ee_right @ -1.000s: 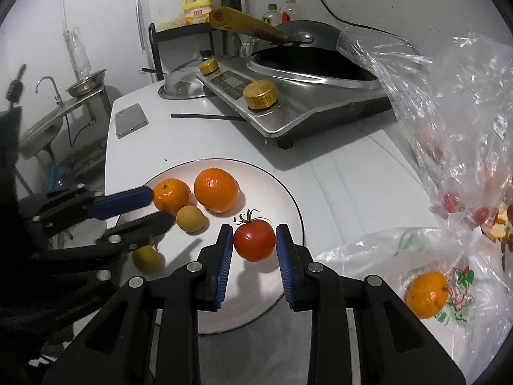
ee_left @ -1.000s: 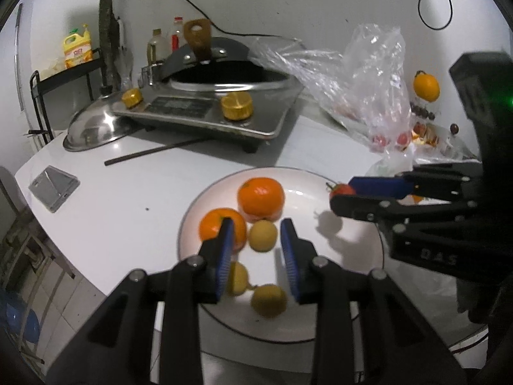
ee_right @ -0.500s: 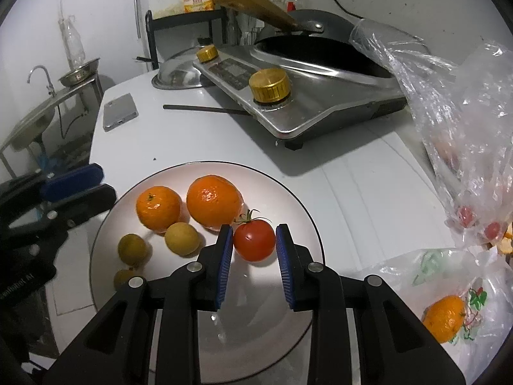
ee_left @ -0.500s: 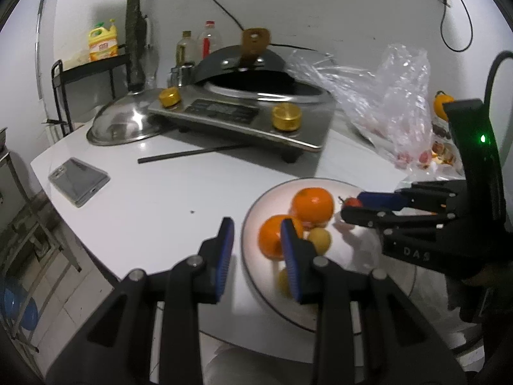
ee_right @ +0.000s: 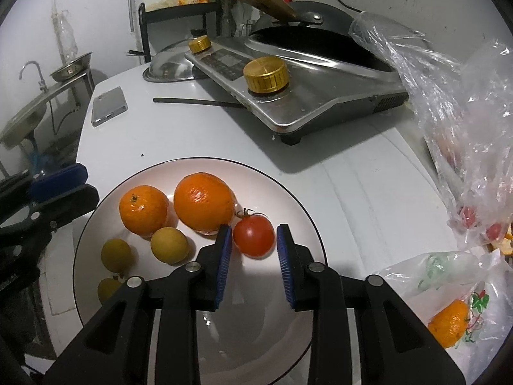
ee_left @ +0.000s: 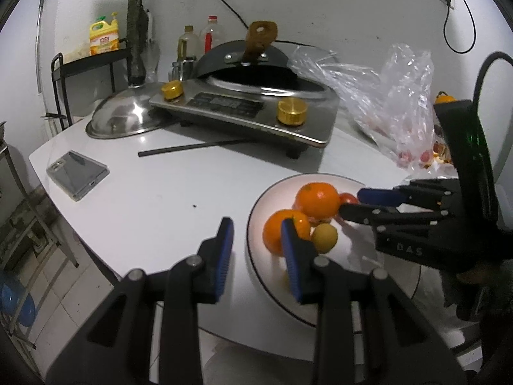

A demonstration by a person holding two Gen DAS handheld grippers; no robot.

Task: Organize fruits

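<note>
R gripper (ee_right: 251,242): jaws parted w/ tomato (ee_right: 254,235) seen between the pads, small gaps each side, no grip visible. Tomato is set on white plate (ee_right: 298,211), touching large orange (ee_right: 204,201). Smaller orange (ee_right: 143,209) is seen just left of it, w/ three small yellow-green fruits (ee_right: 169,245) nearer the plate's front-left. L gripper (ee_left: 256,239): jaws held open, nothing between them, positioned over plate's left rim & bare surface (ee_left: 154,199). Beyond: induction cooker (ee_right: 288,93) w/ wok, steel lid (ee_left: 123,117), phone (ee_right: 109,106), black stick (ee_left: 192,148). Plastic bags (ee_right: 465,122) are seen on right; another orange (ee_right: 449,327) in a bag.
</note>
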